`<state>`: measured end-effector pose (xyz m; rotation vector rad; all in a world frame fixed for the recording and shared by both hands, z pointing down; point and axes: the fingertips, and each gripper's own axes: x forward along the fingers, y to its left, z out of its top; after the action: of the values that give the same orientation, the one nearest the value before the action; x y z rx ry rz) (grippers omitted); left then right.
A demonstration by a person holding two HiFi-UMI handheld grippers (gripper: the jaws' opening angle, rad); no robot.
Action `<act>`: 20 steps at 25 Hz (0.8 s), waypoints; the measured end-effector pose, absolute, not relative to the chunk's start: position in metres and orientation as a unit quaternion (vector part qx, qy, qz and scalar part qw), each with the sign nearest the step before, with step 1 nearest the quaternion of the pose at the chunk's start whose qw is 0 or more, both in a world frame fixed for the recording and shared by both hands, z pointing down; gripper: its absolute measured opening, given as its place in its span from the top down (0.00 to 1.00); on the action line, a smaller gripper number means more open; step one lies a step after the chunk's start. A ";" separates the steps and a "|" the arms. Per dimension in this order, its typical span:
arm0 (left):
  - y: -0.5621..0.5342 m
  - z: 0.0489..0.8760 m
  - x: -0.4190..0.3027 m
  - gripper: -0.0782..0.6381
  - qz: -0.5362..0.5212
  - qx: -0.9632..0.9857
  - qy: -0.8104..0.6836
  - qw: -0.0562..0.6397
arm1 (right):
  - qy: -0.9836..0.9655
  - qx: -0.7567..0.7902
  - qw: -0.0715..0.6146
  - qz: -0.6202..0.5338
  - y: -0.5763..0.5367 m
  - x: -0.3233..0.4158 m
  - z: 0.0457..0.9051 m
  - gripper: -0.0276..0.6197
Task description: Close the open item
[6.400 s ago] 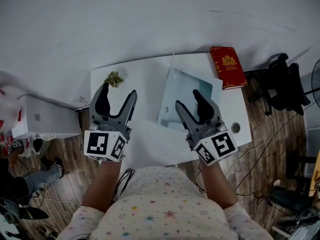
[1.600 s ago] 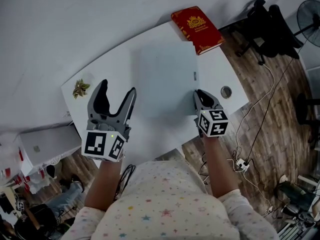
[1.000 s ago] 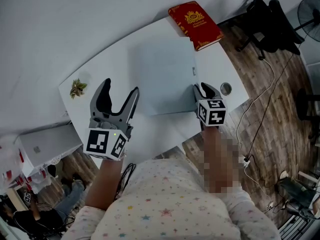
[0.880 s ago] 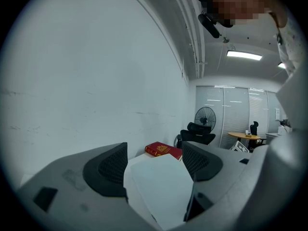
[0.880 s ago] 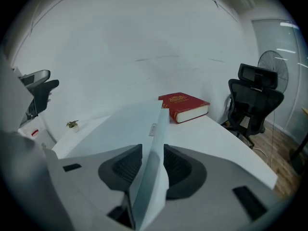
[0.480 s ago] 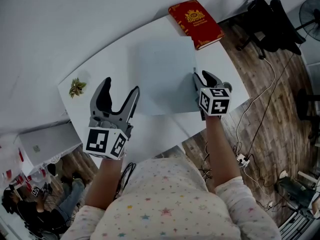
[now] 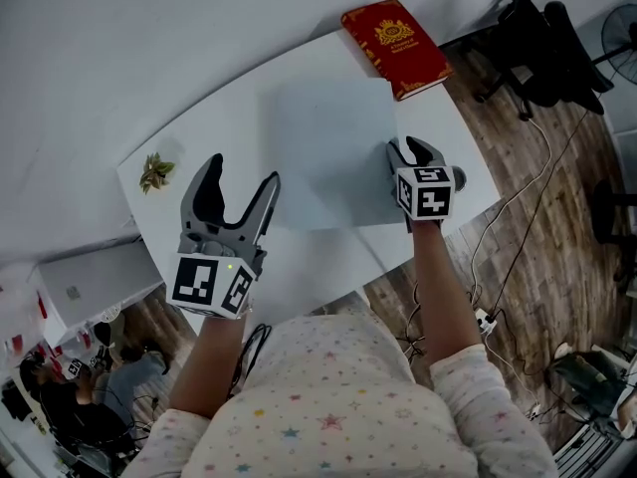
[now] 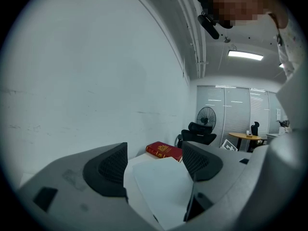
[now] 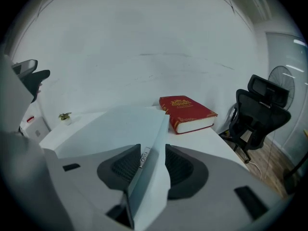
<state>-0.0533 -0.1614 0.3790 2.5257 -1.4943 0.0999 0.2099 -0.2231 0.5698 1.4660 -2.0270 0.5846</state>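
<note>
A pale grey laptop [image 7: 328, 147] lies on the white table [image 7: 299, 257], its lid low over the base. My right gripper [image 7: 410, 152] is shut on the lid's right edge. In the right gripper view the lid [image 9: 120, 124] runs between the two jaws of that gripper [image 9: 148, 162], and a bluish underside shows beneath it. My left gripper [image 7: 242, 182] hangs open above the table's front left with nothing between its fingers. In the left gripper view the laptop [image 8: 161, 186] shows through the gap of that gripper [image 8: 154, 160].
A red book [image 7: 396, 36] lies at the table's far right corner, just beyond the laptop. A small plant [image 7: 154, 172] sits at the left end. A black office chair [image 7: 542, 38] stands right of the table, over wooden floor with cables. A wall runs behind the table.
Since the earliest frame the laptop's lid has come down from upright to low, with my right gripper on its right edge. Over the last second the hands barely moved.
</note>
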 end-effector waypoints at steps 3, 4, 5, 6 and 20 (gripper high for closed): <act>-0.162 0.381 -0.056 0.43 0.036 0.855 -0.508 0.103 | -0.752 0.552 0.286 0.217 -0.224 0.214 0.576 0.71; -0.162 0.381 -0.056 0.43 0.036 0.854 -0.508 0.104 | -0.751 0.554 0.285 0.217 -0.224 0.215 0.577 0.71; -0.162 0.381 -0.057 0.43 0.035 0.854 -0.509 0.104 | -0.750 0.556 0.283 0.218 -0.223 0.216 0.578 0.71; -0.163 0.381 -0.057 0.43 0.034 0.854 -0.509 0.105 | -0.750 0.557 0.280 0.219 -0.223 0.217 0.578 0.70; -0.164 0.383 -0.053 0.43 0.037 0.855 -0.507 0.103 | -0.743 0.538 0.208 0.339 -0.225 0.226 0.593 0.63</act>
<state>-0.0534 -0.1637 0.3832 2.5228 -1.4964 0.1104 0.2258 -0.2249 0.5927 1.4983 -2.0683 0.9440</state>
